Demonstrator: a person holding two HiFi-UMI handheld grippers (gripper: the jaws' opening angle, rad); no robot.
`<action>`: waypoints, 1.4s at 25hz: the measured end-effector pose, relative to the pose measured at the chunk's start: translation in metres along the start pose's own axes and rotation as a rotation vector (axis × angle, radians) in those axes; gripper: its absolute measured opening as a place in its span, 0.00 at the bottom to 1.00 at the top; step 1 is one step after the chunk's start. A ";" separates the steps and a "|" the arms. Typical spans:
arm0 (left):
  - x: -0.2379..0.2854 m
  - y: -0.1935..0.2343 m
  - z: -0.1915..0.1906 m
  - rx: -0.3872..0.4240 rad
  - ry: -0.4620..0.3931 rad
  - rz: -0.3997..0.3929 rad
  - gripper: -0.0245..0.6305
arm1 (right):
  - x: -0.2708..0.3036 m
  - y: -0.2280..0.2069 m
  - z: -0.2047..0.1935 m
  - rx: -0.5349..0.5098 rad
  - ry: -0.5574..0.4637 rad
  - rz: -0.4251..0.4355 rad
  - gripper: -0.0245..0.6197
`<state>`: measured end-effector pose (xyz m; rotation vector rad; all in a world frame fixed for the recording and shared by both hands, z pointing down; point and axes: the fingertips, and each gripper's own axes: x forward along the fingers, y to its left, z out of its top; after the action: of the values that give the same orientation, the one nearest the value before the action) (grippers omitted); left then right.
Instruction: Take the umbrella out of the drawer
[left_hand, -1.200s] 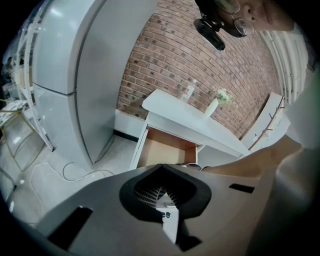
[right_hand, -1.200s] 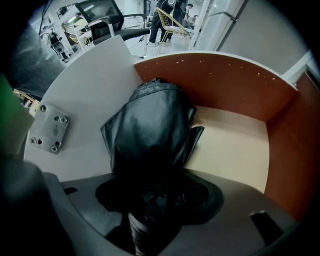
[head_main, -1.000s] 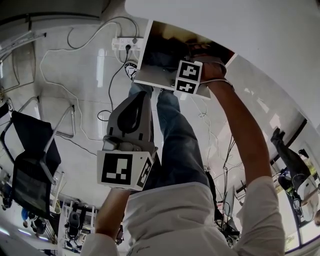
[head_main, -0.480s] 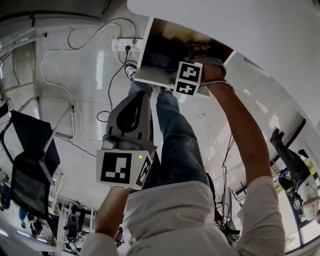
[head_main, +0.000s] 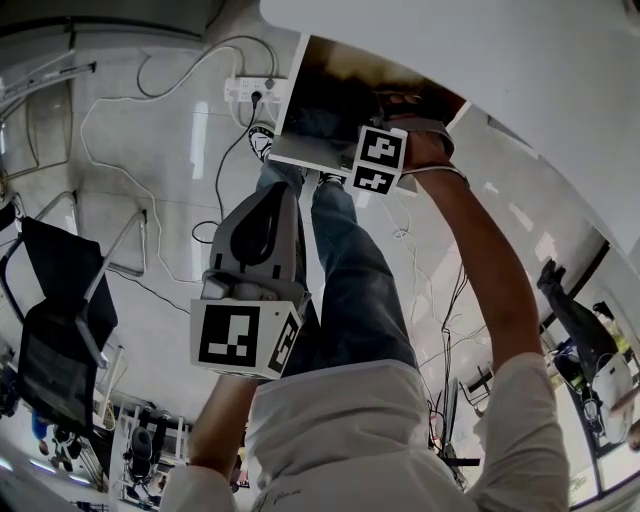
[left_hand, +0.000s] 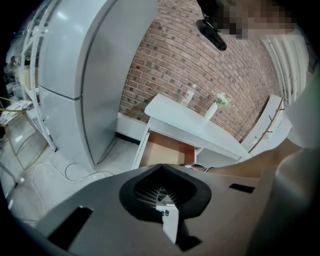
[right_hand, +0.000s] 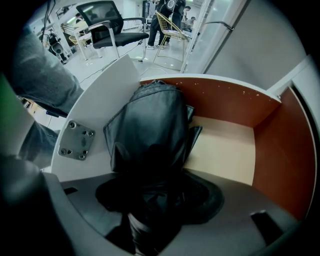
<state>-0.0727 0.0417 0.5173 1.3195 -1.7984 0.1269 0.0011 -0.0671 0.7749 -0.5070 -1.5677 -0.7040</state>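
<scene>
One black umbrella (right_hand: 150, 135), folded, its glossy fabric creased, is seen inside one open drawer (right_hand: 235, 107), along the white front panel at the left. The drawer is walled in reddish-brown board, with a pale smooth floor. One square metal plate (right_hand: 76, 140) with four screws is fixed to the panel. Of the two grippers, the right gripper (right_hand: 152, 202) is clamped on the umbrella's near end. The left gripper (left_hand: 163, 199) is held with jaws together on nothing, nearer the person. No shift from a second earlier is noted.
</scene>
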 end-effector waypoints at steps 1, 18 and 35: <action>0.000 0.000 0.001 -0.001 -0.001 0.001 0.06 | -0.001 0.000 0.000 0.000 -0.001 0.001 0.44; -0.008 -0.006 0.016 0.008 -0.024 0.009 0.06 | -0.022 -0.002 0.003 -0.003 -0.023 0.006 0.44; -0.024 -0.019 0.025 0.018 -0.046 0.016 0.06 | -0.050 -0.006 -0.002 0.046 -0.049 0.003 0.44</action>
<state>-0.0701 0.0375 0.4784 1.3302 -1.8511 0.1225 0.0048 -0.0687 0.7246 -0.4955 -1.6246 -0.6557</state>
